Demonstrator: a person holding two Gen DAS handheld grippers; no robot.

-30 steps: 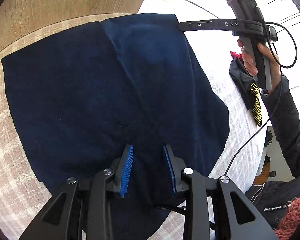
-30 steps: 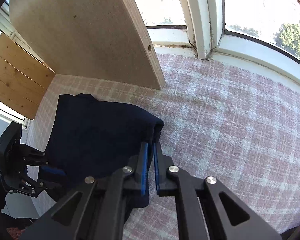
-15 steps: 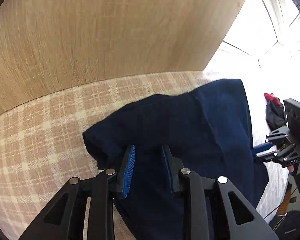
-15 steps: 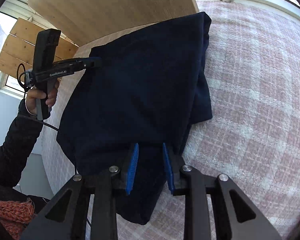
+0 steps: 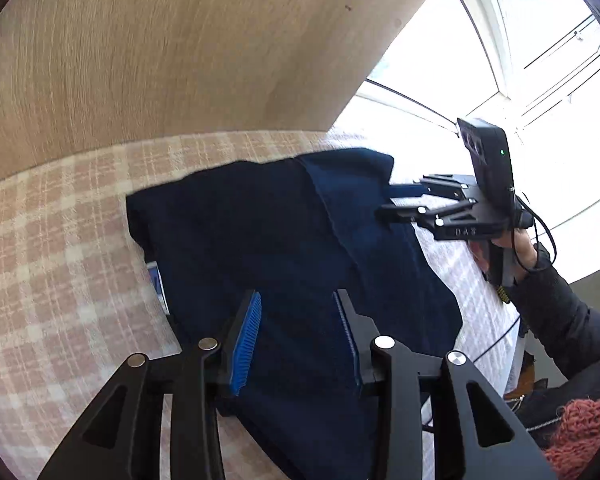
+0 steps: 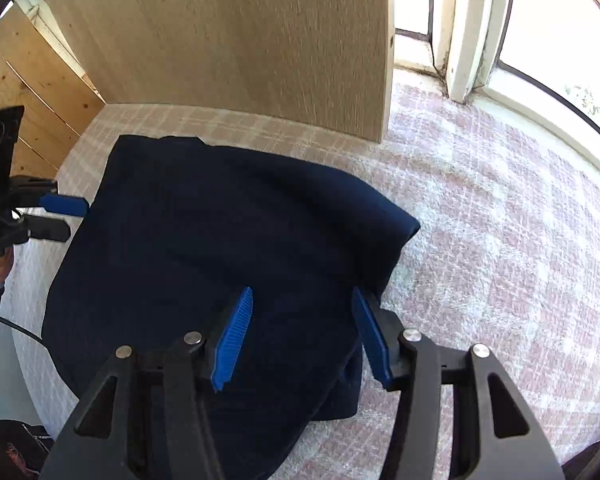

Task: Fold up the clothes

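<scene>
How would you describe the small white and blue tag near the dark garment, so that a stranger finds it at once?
Start at the pink plaid tablecloth in front of the wooden board. On it lies the folded navy garment. At its left edge peeks the tag, the only white and blue spot against the dark cloth.

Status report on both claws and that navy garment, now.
Left claw open, right claw open, both empty. Dark navy knit garment lies folded on the pink plaid cloth. Nothing in the way.

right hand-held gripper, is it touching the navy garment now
Cannot tell. In the right wrist view the right hand-held gripper is open over the navy garment, its fingers overlapping the cloth, but no contact or gap shows plainly.
</scene>
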